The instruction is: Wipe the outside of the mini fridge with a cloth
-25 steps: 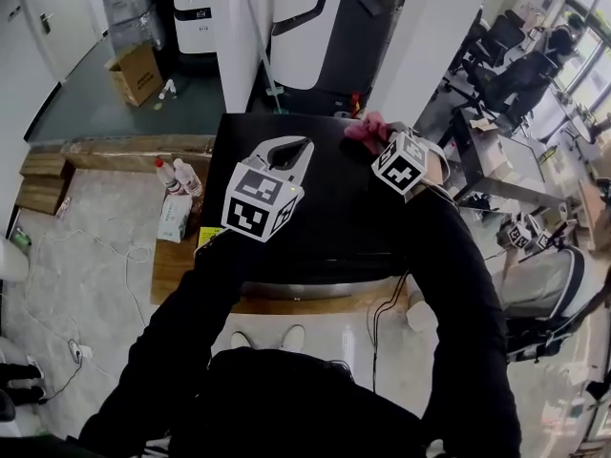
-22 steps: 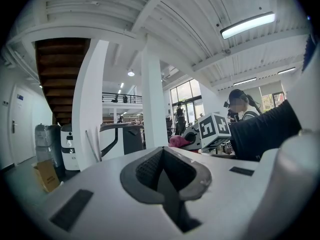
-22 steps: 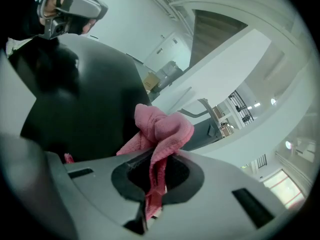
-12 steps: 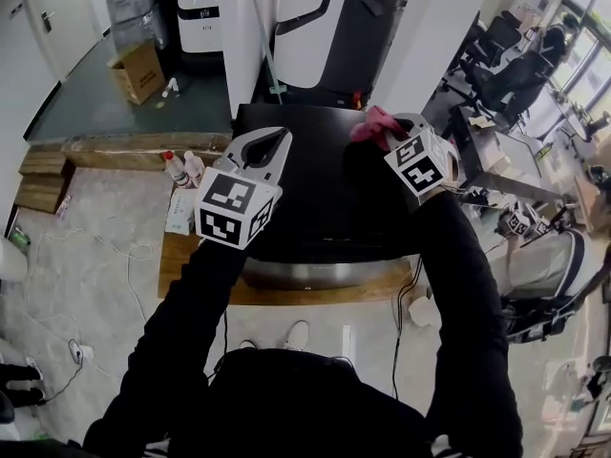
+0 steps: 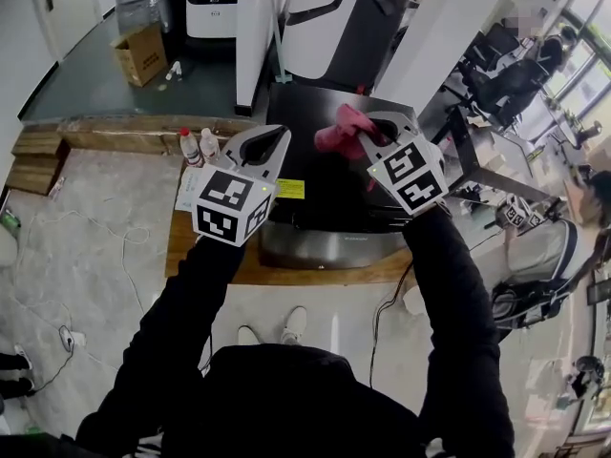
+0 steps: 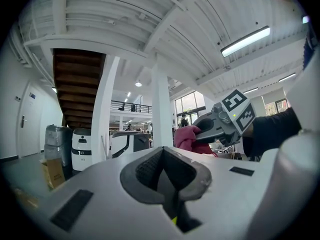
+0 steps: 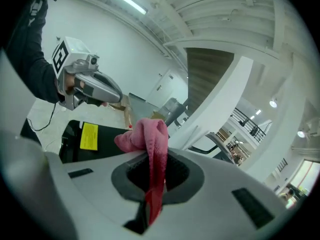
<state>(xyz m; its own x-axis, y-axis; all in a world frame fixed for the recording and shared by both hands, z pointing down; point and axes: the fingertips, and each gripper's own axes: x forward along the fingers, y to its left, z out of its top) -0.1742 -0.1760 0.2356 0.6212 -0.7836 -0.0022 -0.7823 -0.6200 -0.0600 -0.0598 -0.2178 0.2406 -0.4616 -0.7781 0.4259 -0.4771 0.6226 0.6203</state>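
The black mini fridge (image 5: pixel 329 203) stands below me, its top facing up with a yellow label (image 5: pixel 289 188) near the left edge. My right gripper (image 5: pixel 361 134) is shut on a pink cloth (image 5: pixel 338 130) and held above the far part of the fridge top. In the right gripper view the cloth (image 7: pixel 149 136) bunches at the jaw tips and hangs down between them, with the fridge (image 7: pixel 72 146) below. My left gripper (image 5: pixel 272 141) hovers over the fridge's left edge, shut and holding nothing (image 6: pixel 162 154). It sits apart from the cloth (image 6: pixel 186 136).
The fridge rests on a low wooden platform (image 5: pixel 186 256). Two bottles (image 5: pixel 196 146) and a white pack stand left of it. A cardboard box (image 5: pixel 141 53) and white machines (image 5: pixel 212 3) are behind. Cables trail on the floor at left. A person (image 5: pixel 549 246) sits at right.
The right gripper has carried the pink cloth from the fridge top's far right corner towards its middle. The left gripper has shifted to the left edge. My head has moved forward.
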